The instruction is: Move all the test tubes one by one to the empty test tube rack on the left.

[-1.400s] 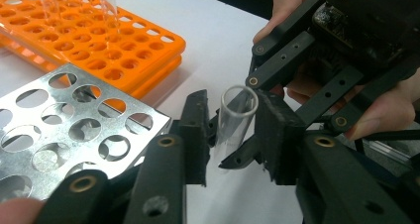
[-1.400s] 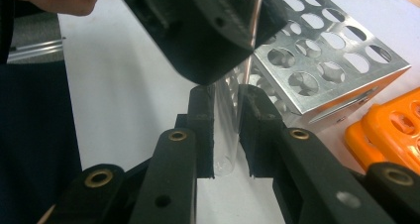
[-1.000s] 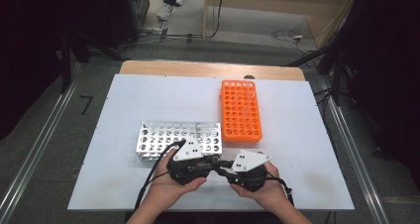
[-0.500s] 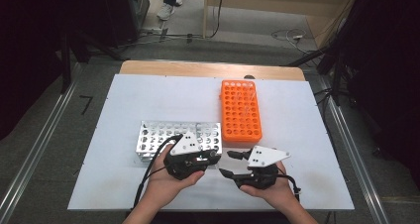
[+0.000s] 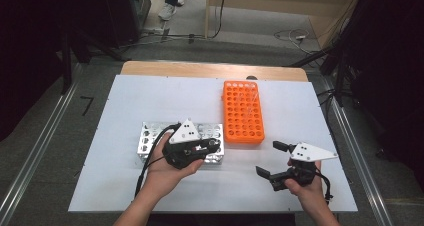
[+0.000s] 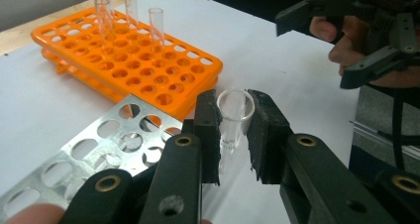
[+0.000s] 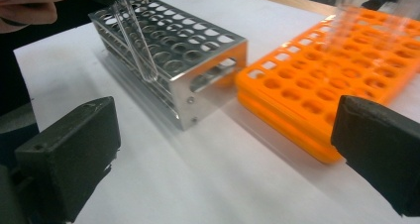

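Looks like the handover's done: left hand-held gripper (image 6: 233,135) pinches the tube (image 6: 233,116) above the metal rack (image 5: 150,138). Next it needs lining up over a hole. Right hand-held gripper (image 5: 277,161) has just opened wide, nothing between its jaws

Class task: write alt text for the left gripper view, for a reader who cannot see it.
Two black jaws of the left gripper clamp a clear test tube above a metal rack on a white table. Behind stands an orange rack holding a few tubes; the right gripper is open at upper right.
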`<state>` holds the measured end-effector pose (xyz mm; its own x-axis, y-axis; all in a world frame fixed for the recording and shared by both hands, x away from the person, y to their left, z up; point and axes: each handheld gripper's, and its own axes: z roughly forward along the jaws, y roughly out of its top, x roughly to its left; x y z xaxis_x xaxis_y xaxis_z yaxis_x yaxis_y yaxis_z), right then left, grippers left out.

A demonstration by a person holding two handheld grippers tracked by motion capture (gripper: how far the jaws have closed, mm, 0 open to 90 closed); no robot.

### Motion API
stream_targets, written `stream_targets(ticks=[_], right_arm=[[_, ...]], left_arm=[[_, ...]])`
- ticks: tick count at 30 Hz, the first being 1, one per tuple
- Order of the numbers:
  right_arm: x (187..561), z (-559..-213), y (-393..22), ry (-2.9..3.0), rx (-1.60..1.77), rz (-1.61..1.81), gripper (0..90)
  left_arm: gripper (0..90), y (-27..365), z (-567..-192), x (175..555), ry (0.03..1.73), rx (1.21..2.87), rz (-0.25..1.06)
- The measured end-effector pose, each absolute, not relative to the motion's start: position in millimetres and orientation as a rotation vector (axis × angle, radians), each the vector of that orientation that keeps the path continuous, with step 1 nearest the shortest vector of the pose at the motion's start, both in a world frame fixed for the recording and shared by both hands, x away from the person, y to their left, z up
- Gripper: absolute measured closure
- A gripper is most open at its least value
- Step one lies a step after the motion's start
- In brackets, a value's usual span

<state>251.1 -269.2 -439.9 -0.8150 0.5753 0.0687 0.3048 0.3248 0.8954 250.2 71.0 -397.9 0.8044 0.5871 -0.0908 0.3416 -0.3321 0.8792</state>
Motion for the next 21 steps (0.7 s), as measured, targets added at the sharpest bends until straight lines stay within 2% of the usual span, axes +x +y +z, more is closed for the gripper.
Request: stream_targets(ticks=[11,21], right_arm=[[255.4,-446.0,-316.6,2.252,0.916,1.475,0.0],[263.6,-448.6,-330.3,2.223,0.962,1.48,0.0]], left_arm=[[76.7,69.4,-378.9,276.0,0.692,1.969,0.334],[76.7,69.3,-371.5,306.2,0.718,1.998,0.364]])
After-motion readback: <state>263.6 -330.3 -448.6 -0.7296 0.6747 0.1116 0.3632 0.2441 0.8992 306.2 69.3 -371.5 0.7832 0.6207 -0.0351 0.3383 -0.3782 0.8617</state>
